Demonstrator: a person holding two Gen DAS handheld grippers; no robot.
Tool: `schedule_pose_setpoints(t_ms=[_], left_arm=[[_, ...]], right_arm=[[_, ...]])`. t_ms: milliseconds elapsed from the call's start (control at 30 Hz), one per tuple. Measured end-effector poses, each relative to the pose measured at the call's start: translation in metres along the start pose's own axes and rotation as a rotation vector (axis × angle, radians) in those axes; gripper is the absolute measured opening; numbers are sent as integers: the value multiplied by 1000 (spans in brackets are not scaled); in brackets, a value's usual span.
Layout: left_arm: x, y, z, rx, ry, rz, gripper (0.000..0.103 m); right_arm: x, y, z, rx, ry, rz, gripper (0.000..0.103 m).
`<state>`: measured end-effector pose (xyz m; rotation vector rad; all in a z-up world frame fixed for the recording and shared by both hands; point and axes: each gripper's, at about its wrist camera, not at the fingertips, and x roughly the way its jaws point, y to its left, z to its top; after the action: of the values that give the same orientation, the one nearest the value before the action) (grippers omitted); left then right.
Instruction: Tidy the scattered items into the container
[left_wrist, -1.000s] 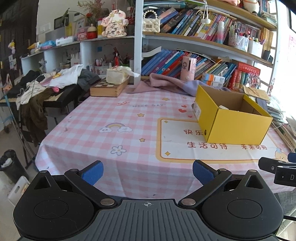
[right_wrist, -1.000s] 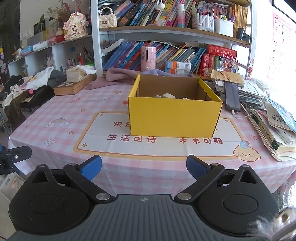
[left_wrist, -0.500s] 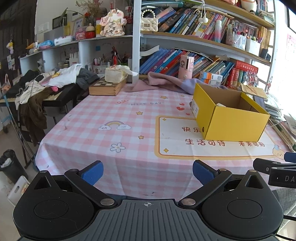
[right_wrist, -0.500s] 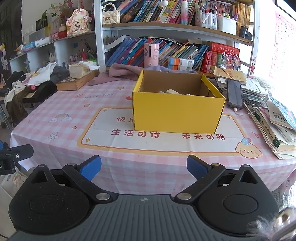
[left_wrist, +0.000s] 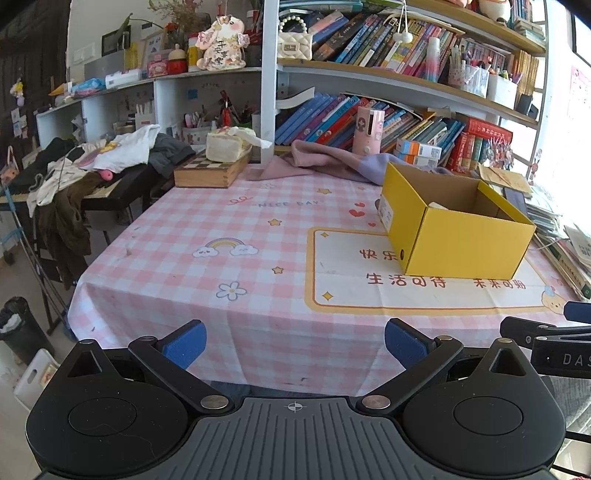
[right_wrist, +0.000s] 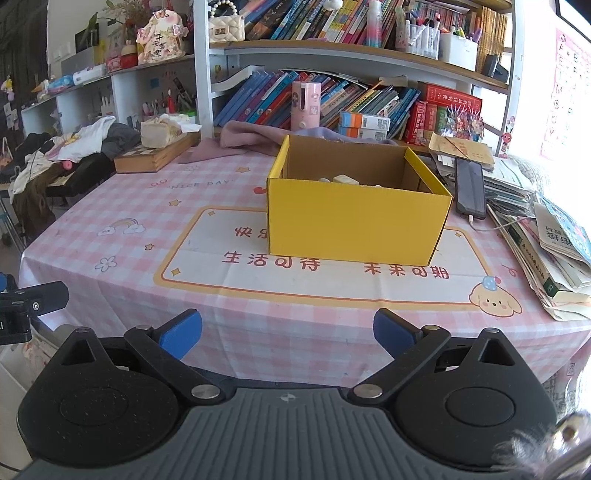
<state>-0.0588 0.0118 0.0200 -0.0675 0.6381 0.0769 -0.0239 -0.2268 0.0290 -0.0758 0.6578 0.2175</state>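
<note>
The table (right_wrist: 140, 258), under a pink checked cloth, carried a yellow box (right_wrist: 354, 218) toward 1 o'clock in the right view and toward 2 o'clock in the left view. Pale items (right_wrist: 345, 180) lay inside the box against its far wall; a phone (right_wrist: 470, 188) lay just beside it at 3 o'clock. The left tool (left_wrist: 293, 341) and right tool (right_wrist: 287, 331) hung off the near edge, each spread wide and holding nothing.

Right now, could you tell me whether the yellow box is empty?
Not empty: pale items show above the near wall inside the open-topped yellow box.
</note>
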Motion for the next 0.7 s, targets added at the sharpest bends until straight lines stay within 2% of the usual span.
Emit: schedule_pose_setpoints(t_ms=[700], left_arm=[[4, -5, -1, 20, 18, -22, 103]], right_arm=[[1, -2, -2, 4, 2, -4, 100]])
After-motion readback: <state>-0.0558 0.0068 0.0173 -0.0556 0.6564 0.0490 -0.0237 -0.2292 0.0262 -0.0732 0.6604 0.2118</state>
